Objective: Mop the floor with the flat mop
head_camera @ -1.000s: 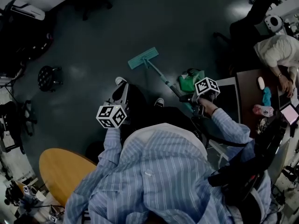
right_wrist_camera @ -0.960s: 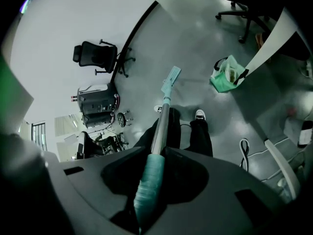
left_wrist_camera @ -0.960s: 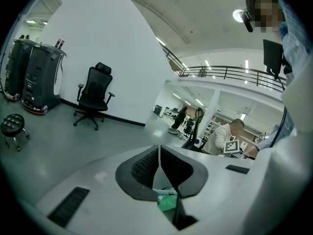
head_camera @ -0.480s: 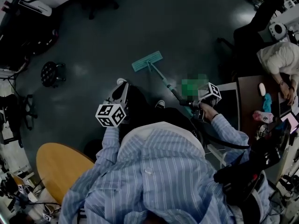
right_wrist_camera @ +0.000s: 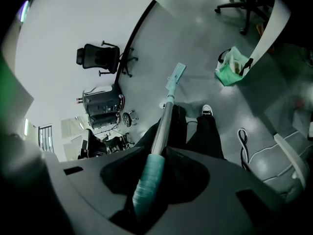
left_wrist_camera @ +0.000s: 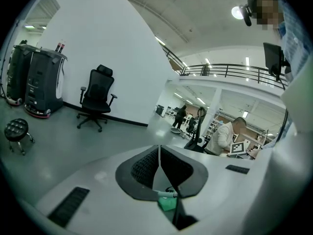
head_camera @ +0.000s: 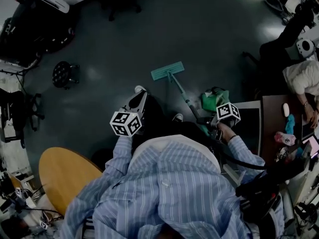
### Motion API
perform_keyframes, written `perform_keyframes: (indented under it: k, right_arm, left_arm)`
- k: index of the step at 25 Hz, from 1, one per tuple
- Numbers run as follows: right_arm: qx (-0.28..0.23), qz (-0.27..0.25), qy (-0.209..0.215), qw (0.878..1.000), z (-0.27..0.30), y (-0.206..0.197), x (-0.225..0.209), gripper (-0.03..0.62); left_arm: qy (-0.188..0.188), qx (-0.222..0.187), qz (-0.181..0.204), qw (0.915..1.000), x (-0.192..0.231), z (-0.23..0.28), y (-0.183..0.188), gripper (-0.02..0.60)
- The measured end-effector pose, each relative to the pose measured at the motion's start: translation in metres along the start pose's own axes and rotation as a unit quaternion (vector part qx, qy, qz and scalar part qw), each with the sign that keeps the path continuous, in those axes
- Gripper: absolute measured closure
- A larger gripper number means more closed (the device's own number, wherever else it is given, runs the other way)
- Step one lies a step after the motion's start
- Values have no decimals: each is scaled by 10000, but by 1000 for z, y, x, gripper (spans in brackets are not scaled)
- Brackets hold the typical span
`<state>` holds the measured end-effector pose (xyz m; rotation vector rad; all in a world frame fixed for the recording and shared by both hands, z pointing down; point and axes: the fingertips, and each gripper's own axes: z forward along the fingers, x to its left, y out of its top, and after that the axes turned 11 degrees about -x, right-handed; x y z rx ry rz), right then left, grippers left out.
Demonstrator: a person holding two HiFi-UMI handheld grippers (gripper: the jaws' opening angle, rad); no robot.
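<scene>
The flat mop lies with its teal head (head_camera: 167, 71) on the dark floor ahead of the person's shoes (head_camera: 140, 89). Its handle (head_camera: 183, 97) slants back to my right gripper (head_camera: 213, 127), which is shut on the teal grip (right_wrist_camera: 149, 180). In the right gripper view the handle runs up from the right gripper (right_wrist_camera: 157, 156) to the mop head (right_wrist_camera: 175, 77). My left gripper (head_camera: 140, 100) is held out over the legs, away from the mop. In the left gripper view the left gripper (left_wrist_camera: 159, 164) points level across the room, its jaws pressed together on nothing.
A green bag (head_camera: 215, 99) sits on the floor right of the handle. A desk (head_camera: 271, 114) with a seated person (head_camera: 303, 78) is at the right. A black stool (head_camera: 65, 73), dark machines (head_camera: 37, 21), an office chair (left_wrist_camera: 96, 98) and a round wooden table (head_camera: 67, 176) ring the floor.
The head view has swung, sliding the scene right. The mop head now lies slightly nearer the shoes. Both grippers hold as before.
</scene>
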<state>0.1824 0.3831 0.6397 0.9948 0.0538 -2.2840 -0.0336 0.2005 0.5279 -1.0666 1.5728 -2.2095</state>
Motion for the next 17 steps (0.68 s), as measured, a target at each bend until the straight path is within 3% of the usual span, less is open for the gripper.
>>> perform_keyframes:
  k: [17]
  right_arm:
    - [40, -11, 73, 10000, 11, 8, 35, 461]
  left_arm:
    - [605, -304, -288, 9973, 60, -32, 10, 566]
